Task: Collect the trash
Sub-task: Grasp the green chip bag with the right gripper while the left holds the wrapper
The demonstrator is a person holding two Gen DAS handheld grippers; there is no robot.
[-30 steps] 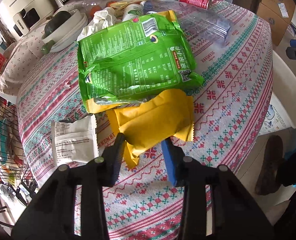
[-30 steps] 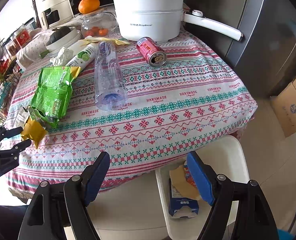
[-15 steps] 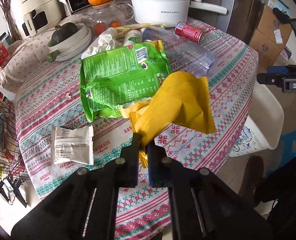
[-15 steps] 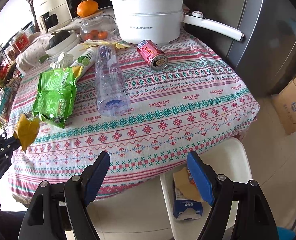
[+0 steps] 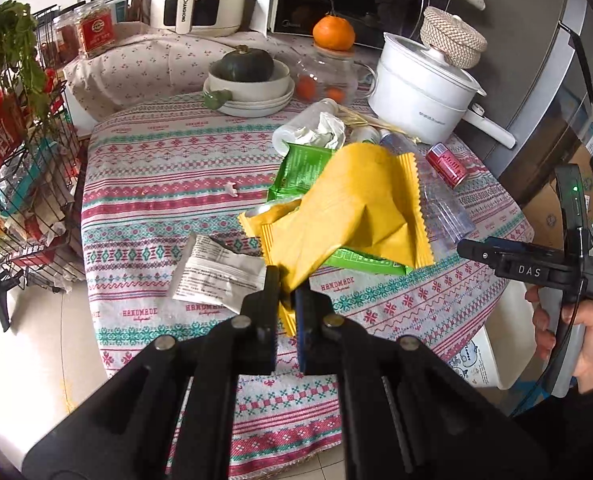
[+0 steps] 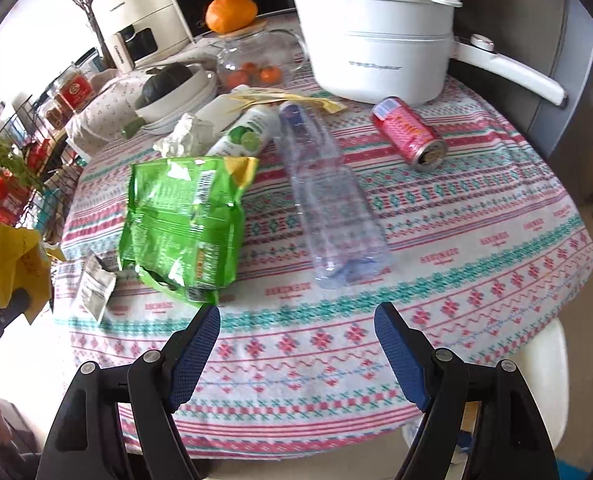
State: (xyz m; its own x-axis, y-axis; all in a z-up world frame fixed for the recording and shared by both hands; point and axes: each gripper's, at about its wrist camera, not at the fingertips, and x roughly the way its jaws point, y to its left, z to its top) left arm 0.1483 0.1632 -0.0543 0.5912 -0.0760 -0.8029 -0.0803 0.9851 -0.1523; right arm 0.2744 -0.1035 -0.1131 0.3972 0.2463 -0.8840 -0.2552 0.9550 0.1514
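On the patterned tablecloth (image 6: pixel 476 240): one green bag (image 6: pixel 184 224), one white sachet (image 6: pixel 94 288), one clear bottle (image 6: pixel 328 204), one red can (image 6: pixel 408 132), one crumpled tissue (image 6: pixel 184 136). One yellow wrapper (image 5: pixel 356 208) above it.

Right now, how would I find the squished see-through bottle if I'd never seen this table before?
Start at the big white electric pot at the back of the patterned tablecloth. In front of it lies a red drink can on its side; the clear crushed plastic bottle lies left of it, beside the green snack bag. It is the only see-through, long thing there.
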